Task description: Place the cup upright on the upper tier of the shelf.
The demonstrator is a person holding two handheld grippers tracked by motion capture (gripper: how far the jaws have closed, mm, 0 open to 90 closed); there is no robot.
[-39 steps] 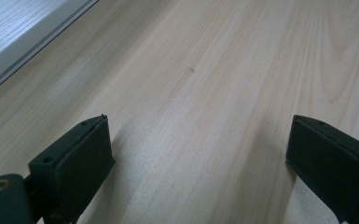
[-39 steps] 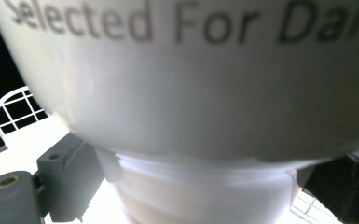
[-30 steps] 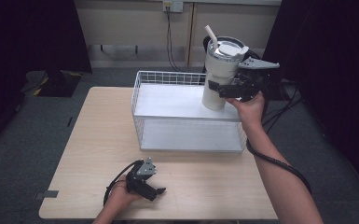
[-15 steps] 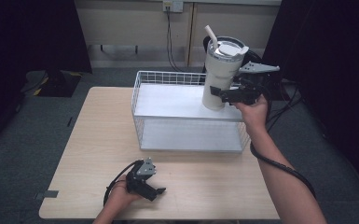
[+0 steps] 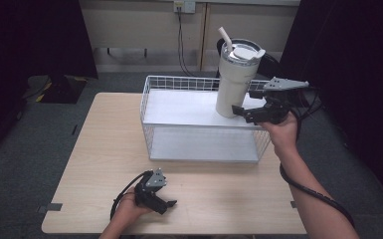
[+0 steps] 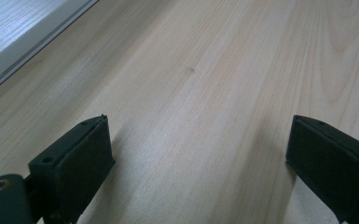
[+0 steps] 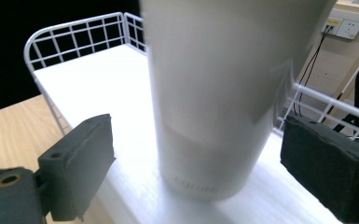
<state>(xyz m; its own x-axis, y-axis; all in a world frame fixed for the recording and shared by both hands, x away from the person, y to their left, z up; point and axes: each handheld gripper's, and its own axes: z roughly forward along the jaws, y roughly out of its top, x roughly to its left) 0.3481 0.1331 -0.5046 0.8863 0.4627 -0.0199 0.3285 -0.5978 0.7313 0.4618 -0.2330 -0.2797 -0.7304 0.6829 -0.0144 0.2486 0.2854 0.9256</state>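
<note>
While the white tumbler stands upright on the white floor of the wire basket, at its far right corner, the right tongs are spread wide around its lower part, and both pads are apart from the wall of the cup in the right gripper view. A straw rises from the lid. Well apart from it, near the front edge of the bench, the left tongs rest low over bare wood, also spread open, holding nothing.
</note>
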